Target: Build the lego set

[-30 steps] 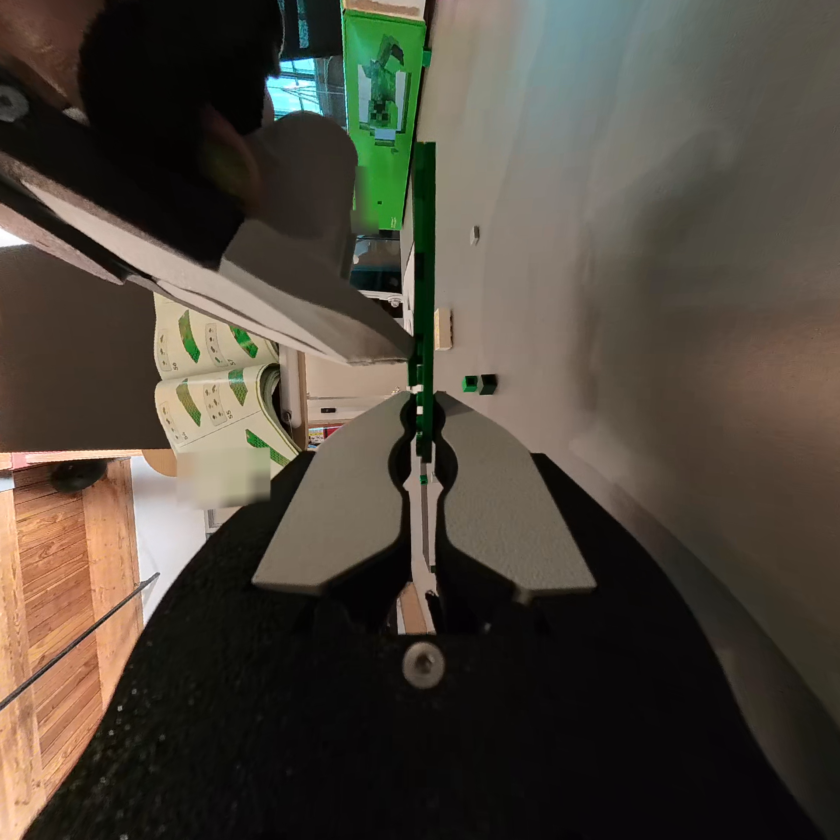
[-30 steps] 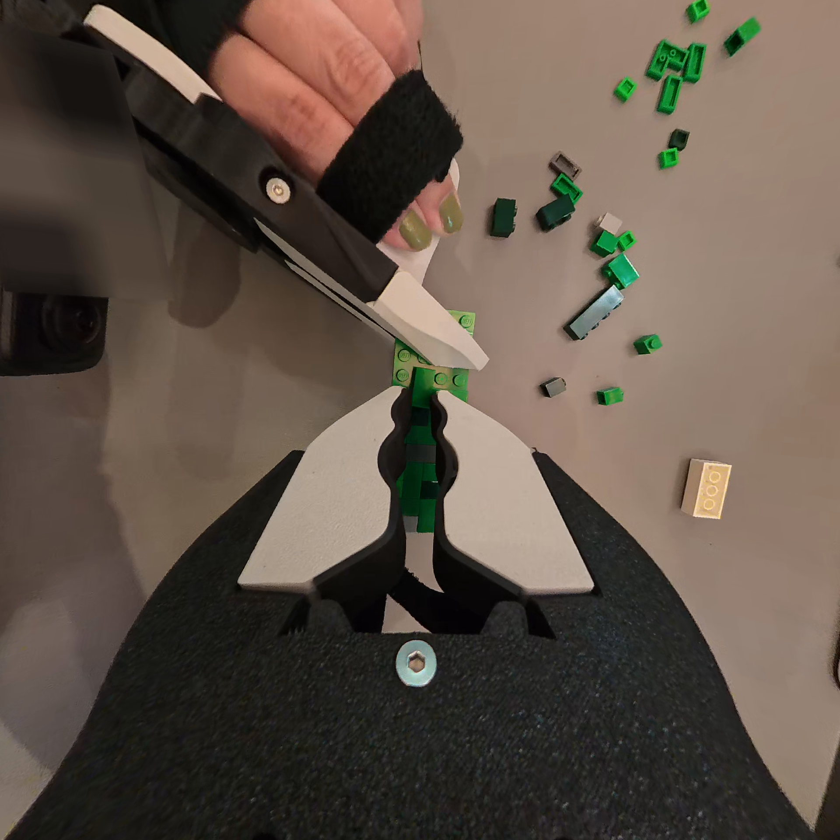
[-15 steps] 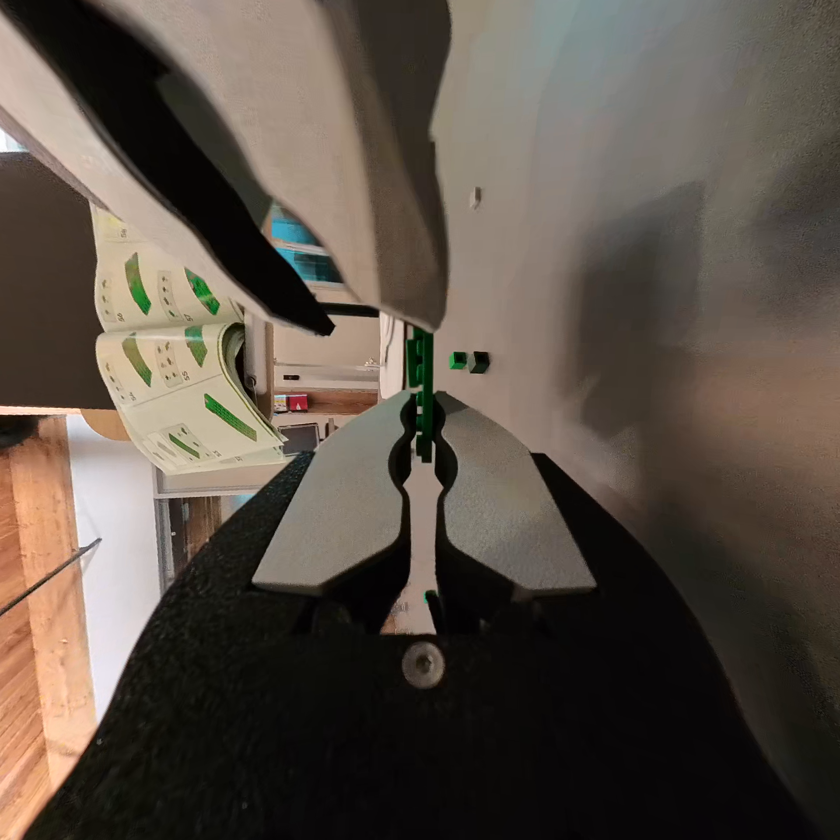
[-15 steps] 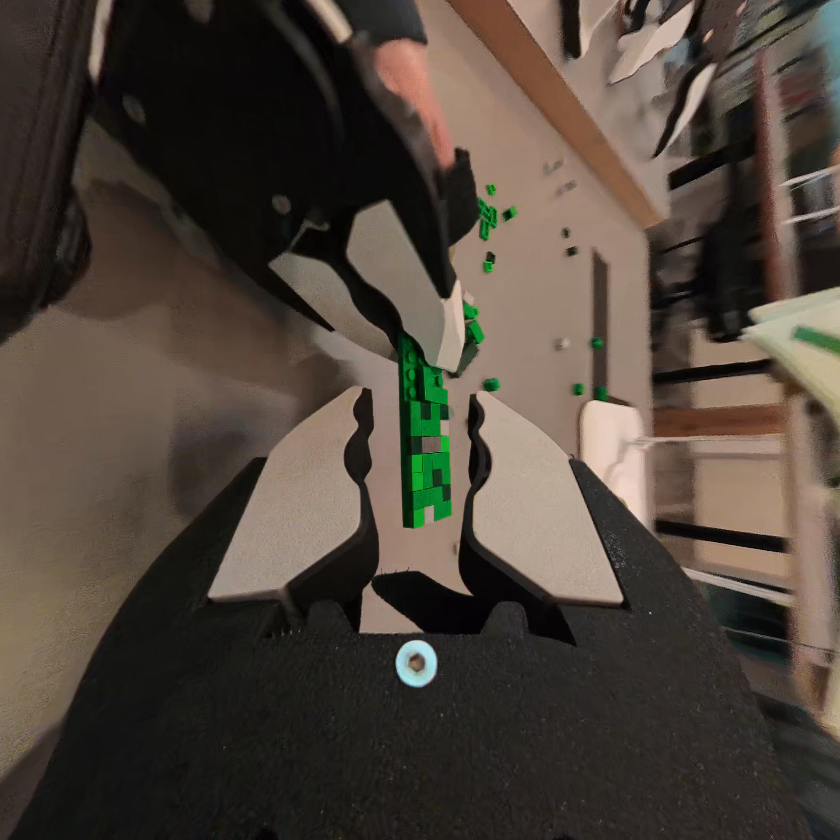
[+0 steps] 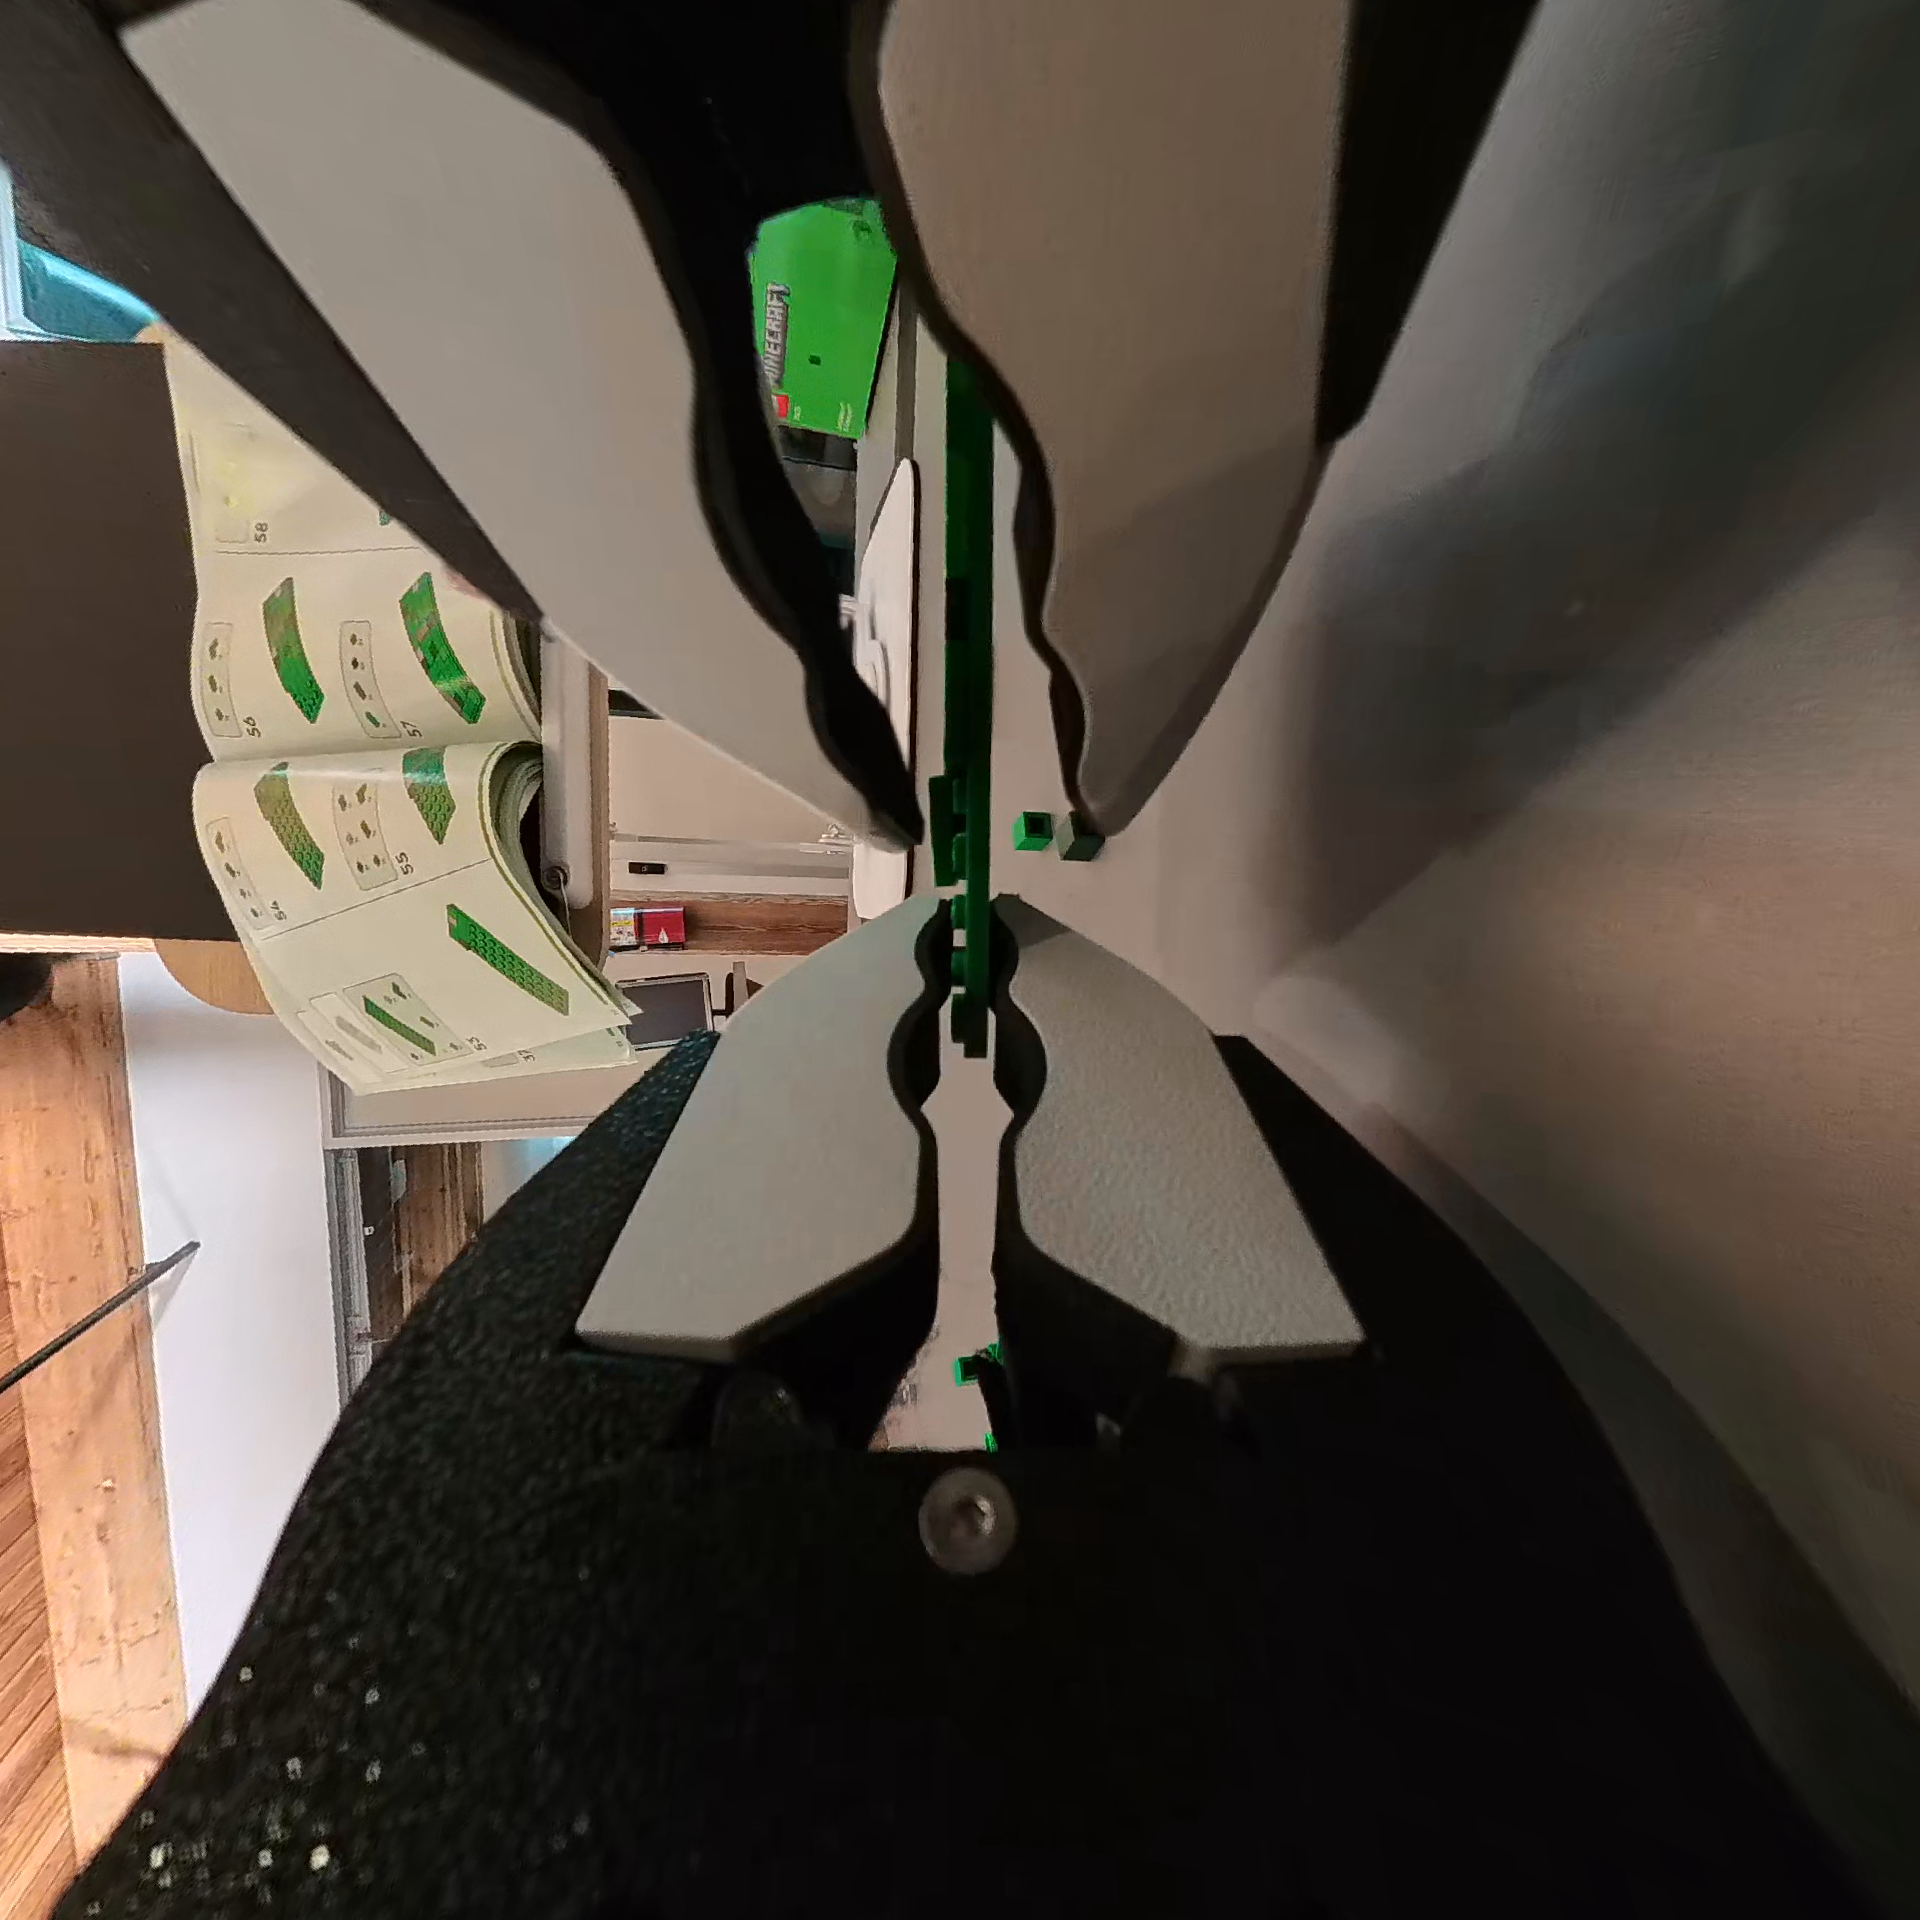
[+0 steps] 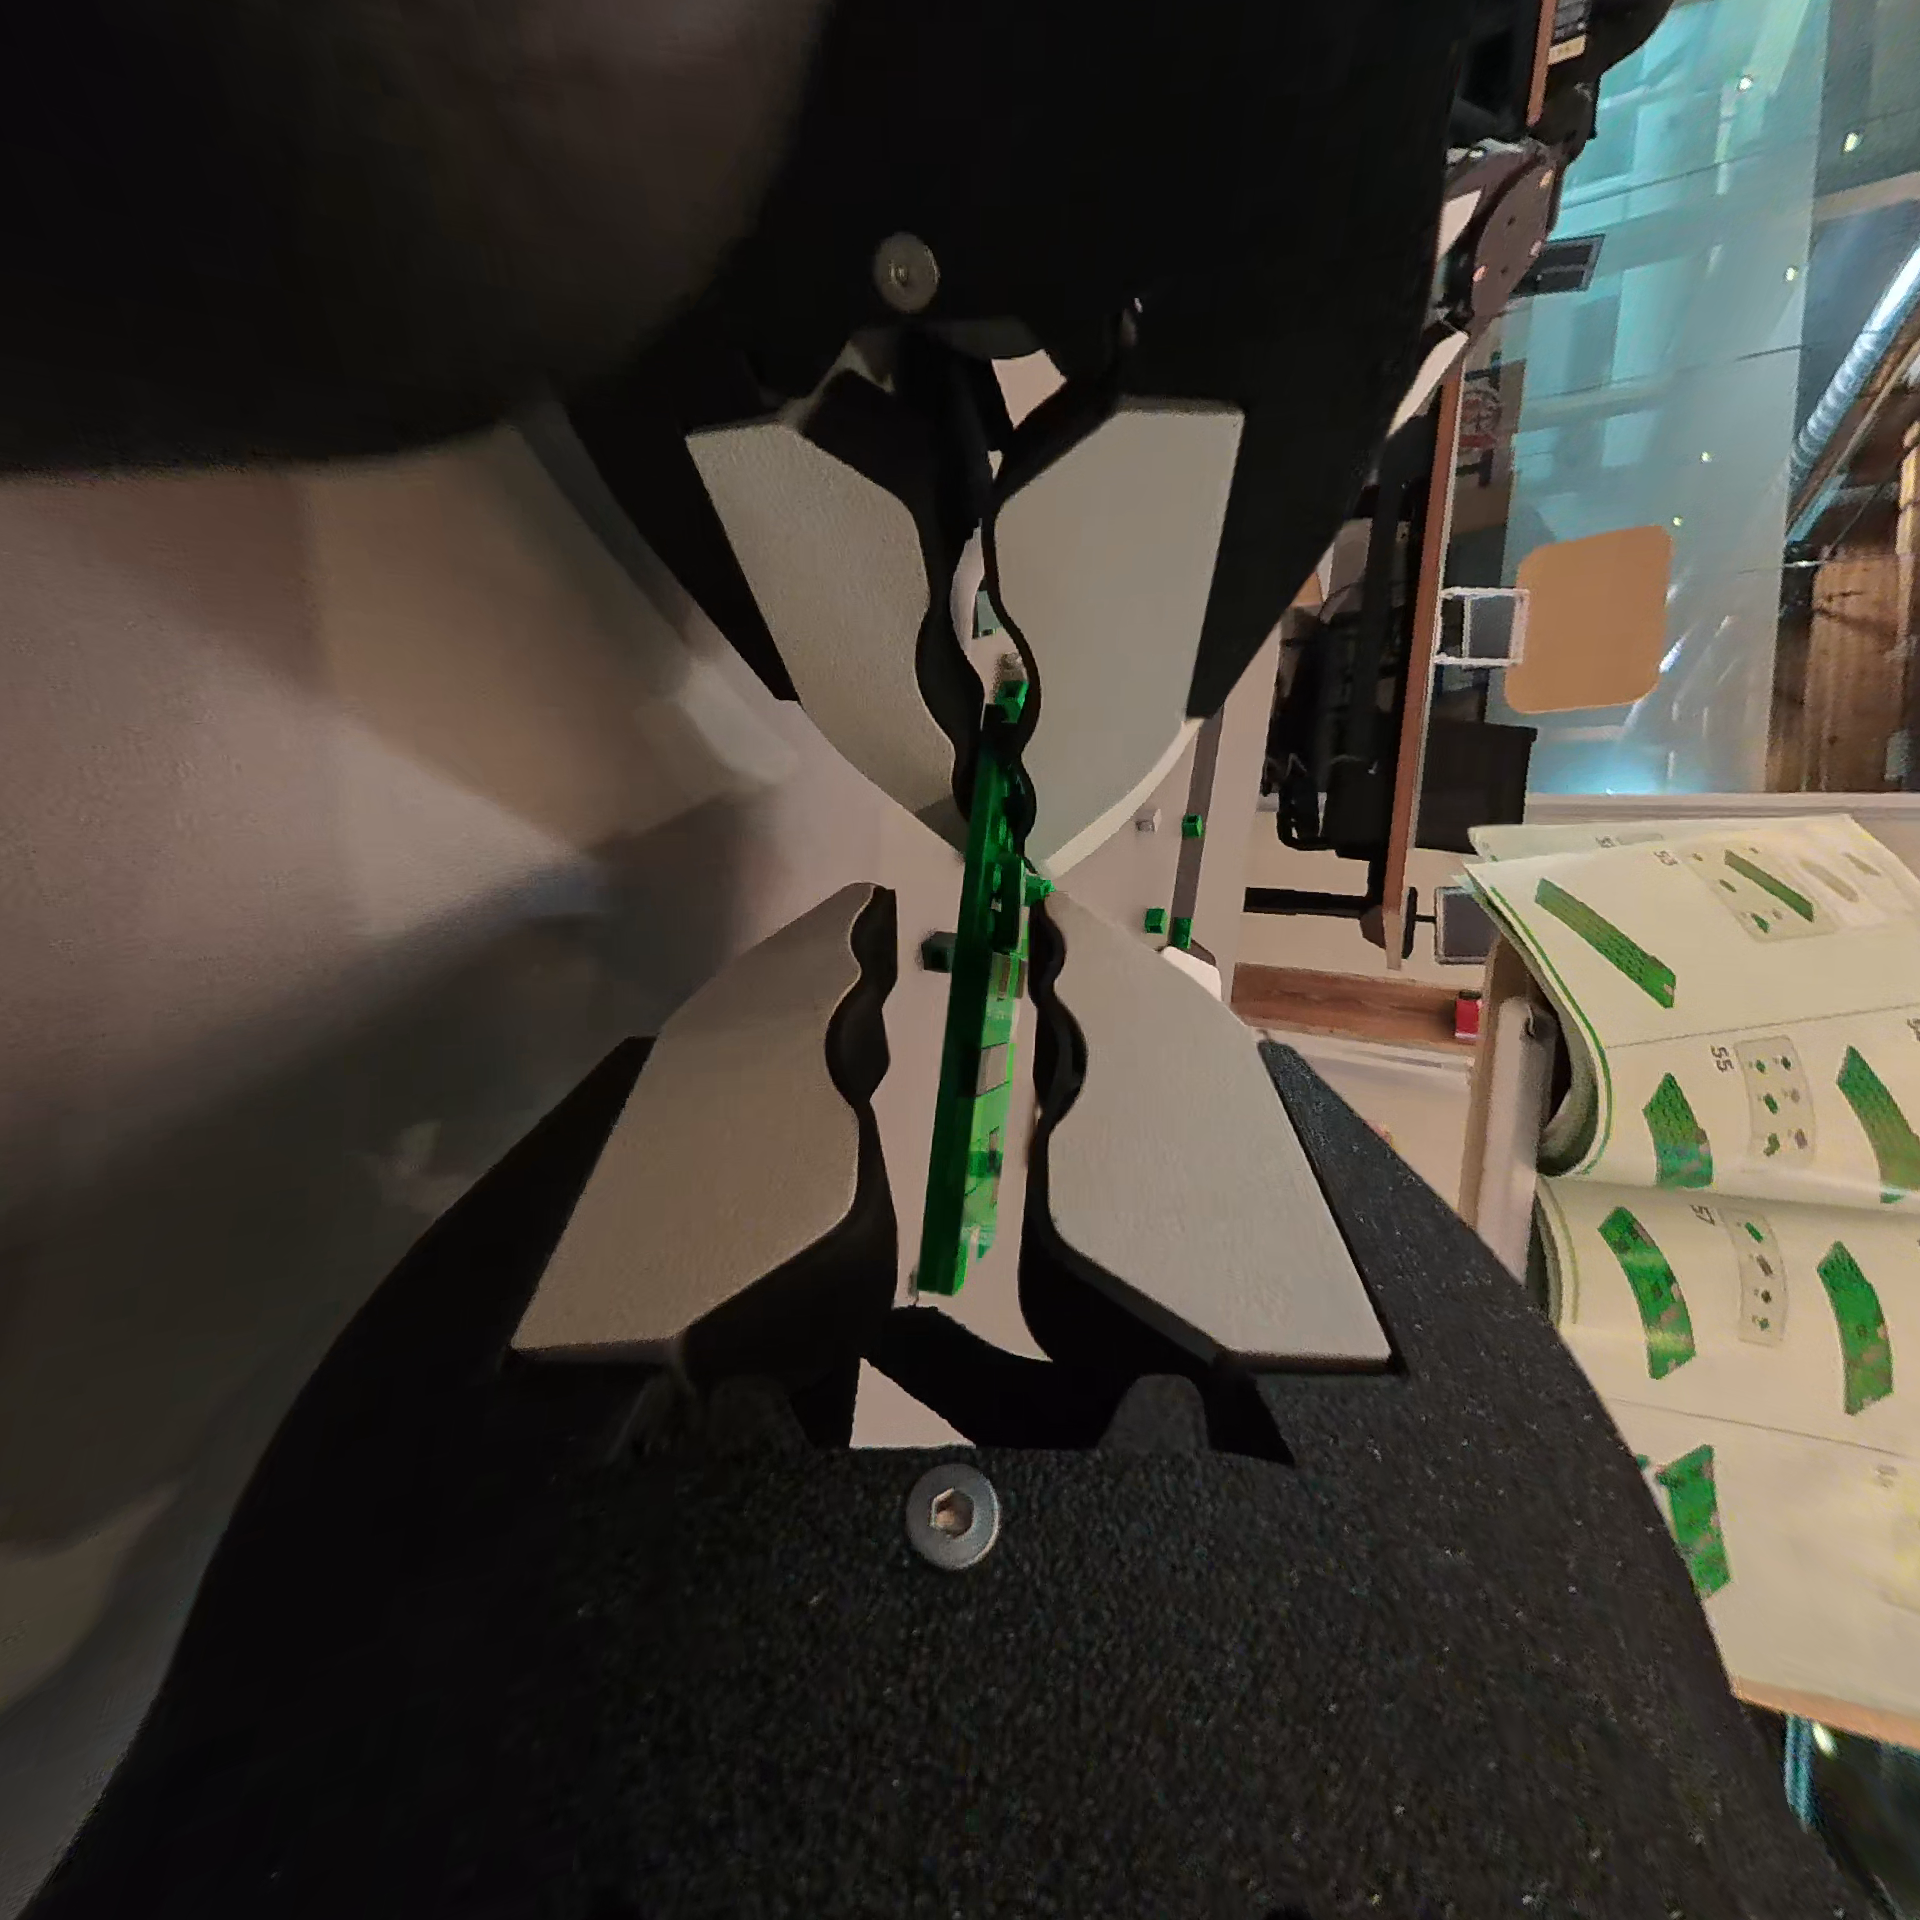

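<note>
A long green lego plate point(image 5: 968, 623) with small bricks on it is held on edge above the grey table point(image 5: 1558, 935). My left gripper point(image 5: 974, 906) is shut on its near end. The right gripper point(image 5: 997, 826) faces it from the far side, open, with its fingers either side of the plate. In the right wrist view the plate point(image 6: 977, 1122) runs between the open fingers of my right gripper point(image 6: 961, 904), close to the right finger, with a gap on the left. The left gripper point(image 6: 1003, 831) pinches the plate's far end.
An open instruction booklet point(image 5: 395, 831) stands off the table's edge and also shows in the right wrist view point(image 6: 1714, 1143). A green set box point(image 5: 826, 312) lies farther back. Two small loose bricks point(image 5: 1034, 831) sit on the table beside the plate. Both grippers' tips are close together, under 4 cm apart.
My right gripper let go of the plate, opened and swung round to face the left gripper end-on, its fingers now straddling the plate. The left gripper has kept its hold.
</note>
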A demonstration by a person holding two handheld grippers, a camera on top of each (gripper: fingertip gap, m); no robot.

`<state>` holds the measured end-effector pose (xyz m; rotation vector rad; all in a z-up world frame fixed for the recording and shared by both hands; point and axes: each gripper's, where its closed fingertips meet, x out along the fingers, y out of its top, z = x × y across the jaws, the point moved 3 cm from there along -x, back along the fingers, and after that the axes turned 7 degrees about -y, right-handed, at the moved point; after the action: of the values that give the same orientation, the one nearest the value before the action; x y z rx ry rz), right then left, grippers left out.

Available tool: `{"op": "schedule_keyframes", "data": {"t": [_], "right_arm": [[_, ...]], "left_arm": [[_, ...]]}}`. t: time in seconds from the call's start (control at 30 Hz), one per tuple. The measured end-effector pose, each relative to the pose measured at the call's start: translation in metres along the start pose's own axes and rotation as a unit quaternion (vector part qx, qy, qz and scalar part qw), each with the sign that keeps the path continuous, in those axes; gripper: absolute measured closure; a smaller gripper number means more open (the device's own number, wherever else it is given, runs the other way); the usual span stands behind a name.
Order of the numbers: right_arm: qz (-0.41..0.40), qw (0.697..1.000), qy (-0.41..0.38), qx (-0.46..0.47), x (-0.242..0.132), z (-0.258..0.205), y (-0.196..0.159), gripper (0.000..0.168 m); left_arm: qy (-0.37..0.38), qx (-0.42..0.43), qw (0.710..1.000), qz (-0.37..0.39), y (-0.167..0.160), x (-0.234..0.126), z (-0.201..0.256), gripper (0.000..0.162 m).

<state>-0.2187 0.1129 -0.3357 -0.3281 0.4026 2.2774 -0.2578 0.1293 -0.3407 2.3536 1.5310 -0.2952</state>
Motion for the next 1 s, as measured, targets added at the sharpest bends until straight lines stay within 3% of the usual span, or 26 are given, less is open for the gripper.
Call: {"op": "schedule_keyframes", "data": {"t": [0.1,0.57,0.8,1.0], "right_arm": [[0.000,1.000,-0.018,0.001,0.000,0.002,0.001,0.157],[0.026,0.999,-0.017,-0.041,-0.009,0.005,0.002,0.161],[0.052,0.995,0.017,0.078,-0.012,0.007,0.002,0.156],[0.055,0.998,-0.021,0.027,-0.010,0.001,0.006,0.157]], "left_arm": [[-0.005,0.005,1.000,0.001,0.001,0.000,0.002,0.158],[-0.006,0.005,1.000,0.017,0.008,-0.005,0.001,0.157],[0.005,0.009,1.000,0.028,0.011,-0.006,-0.001,0.158],[0.007,0.027,0.999,0.029,0.013,-0.007,0.001,0.158]]}}
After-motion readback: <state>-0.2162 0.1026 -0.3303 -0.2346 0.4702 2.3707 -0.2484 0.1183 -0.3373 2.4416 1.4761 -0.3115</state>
